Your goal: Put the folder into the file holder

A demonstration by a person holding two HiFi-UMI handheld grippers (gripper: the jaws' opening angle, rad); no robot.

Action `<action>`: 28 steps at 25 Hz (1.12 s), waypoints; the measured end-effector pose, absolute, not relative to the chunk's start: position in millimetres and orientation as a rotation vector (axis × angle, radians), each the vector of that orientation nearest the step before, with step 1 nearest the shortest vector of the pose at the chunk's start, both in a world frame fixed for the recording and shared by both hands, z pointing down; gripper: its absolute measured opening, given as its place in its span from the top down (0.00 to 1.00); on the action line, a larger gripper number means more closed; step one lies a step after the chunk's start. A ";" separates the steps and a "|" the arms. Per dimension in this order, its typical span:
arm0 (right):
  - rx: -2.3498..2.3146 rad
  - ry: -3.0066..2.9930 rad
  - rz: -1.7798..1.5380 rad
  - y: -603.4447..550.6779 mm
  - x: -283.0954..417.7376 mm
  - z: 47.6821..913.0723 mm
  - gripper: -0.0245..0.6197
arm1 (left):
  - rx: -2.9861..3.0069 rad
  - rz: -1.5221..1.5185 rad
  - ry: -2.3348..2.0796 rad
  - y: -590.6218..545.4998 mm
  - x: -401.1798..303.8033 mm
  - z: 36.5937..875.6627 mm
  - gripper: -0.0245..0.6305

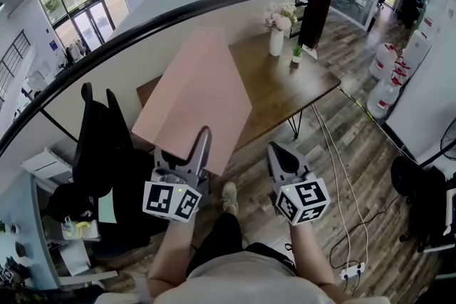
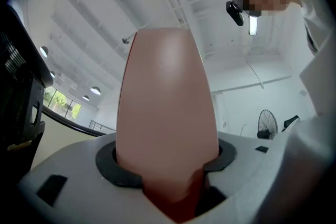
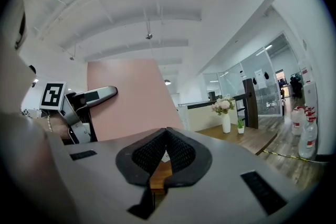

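A large pink folder [image 1: 196, 100] is held up over the left end of the wooden table [image 1: 285, 85], tilted, with its lower edge toward me. My left gripper [image 1: 198, 152] is shut on that lower edge; in the left gripper view the folder [image 2: 167, 113] rises from between the dark pads and fills the middle. My right gripper [image 1: 279, 154] hangs to the right of the folder, near the table's front edge, apart from it and shut with nothing in it [image 3: 166, 136]. The right gripper view shows the folder [image 3: 128, 99] and the left gripper [image 3: 86, 98] beside it. No file holder is in view.
A white vase of flowers [image 1: 278, 28] and a small potted plant [image 1: 296, 53] stand at the table's far side. A black chair [image 1: 100, 146] is at the left, beside a curved railing [image 1: 142, 32]. Water bottles [image 1: 388, 78] sit on the floor at the right.
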State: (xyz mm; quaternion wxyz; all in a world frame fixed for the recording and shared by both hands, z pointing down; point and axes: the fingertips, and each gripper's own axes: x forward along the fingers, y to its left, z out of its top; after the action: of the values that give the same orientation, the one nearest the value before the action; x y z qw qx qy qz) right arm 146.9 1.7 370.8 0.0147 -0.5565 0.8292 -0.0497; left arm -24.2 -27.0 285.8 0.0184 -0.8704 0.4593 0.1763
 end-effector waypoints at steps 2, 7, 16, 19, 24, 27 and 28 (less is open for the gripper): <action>-1.730 2.585 -0.156 -14.7 148.8 373.7 0.95 | -2.710 0.548 1.418 -44.1 -19.2 287.8 0.52; -1.738 2.597 -0.131 -64.1 152.3 372.7 0.95 | -2.725 0.561 1.374 -86.1 -7.6 287.4 0.52; -1.744 2.568 -0.072 -152.7 149.5 346.4 0.95 | -2.711 0.739 1.328 -162.6 -18.2 240.8 0.52; -1.742 2.560 -0.057 -172.5 148.7 339.6 0.95 | -2.699 0.838 1.305 -179.9 -26.5 220.3 0.52; -1.734 2.555 -0.020 -201.0 143.7 330.1 0.95 | -2.607 0.863 1.291 -201.8 -43.9 194.8 0.52; -1.717 2.560 -0.007 -216.6 134.5 327.0 0.95 | -2.562 0.867 1.300 -216.3 -58.3 181.8 0.52; -1.714 2.559 -0.006 -221.8 131.3 326.3 0.95 | -2.549 0.868 1.303 -220.5 -63.5 178.0 0.52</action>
State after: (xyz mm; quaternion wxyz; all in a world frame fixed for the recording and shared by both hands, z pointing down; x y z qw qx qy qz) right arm 131.3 -221.8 326.3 0.0308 -0.5563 0.8304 -0.0020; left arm -63.5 -220.5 178.0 0.0750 -0.8497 0.4344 0.2893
